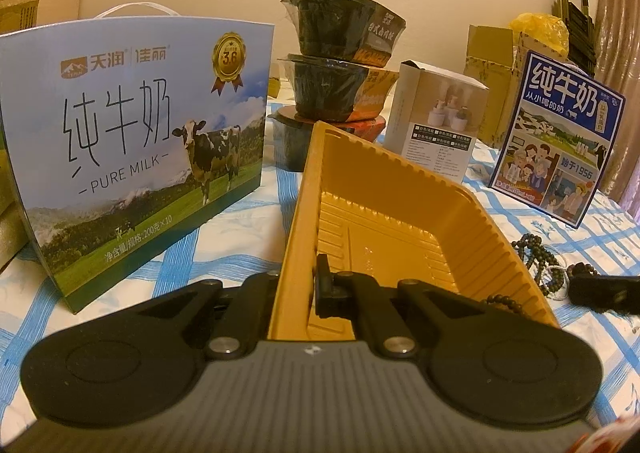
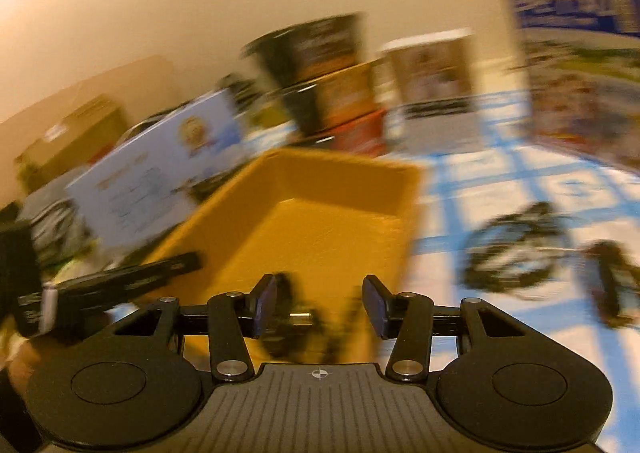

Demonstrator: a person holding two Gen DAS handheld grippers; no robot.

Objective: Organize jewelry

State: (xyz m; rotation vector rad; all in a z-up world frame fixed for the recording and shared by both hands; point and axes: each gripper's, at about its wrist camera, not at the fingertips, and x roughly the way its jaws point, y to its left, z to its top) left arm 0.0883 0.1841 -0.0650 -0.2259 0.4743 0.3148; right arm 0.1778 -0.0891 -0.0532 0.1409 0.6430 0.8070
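Observation:
A yellow plastic tray sits on the checked cloth. My left gripper is shut on the tray's near left wall. Dark bead strings lie on the cloth to the tray's right, with one strand over the tray's near right rim. In the blurred right wrist view, my right gripper is open over the tray's near edge, with something dark and beaded hanging between its fingers; I cannot tell if it touches them. More beads lie on the cloth to the right.
A blue milk carton stands left of the tray. Stacked black bowls, a white box and a second milk box stand behind. The other gripper's black finger shows at the right edge.

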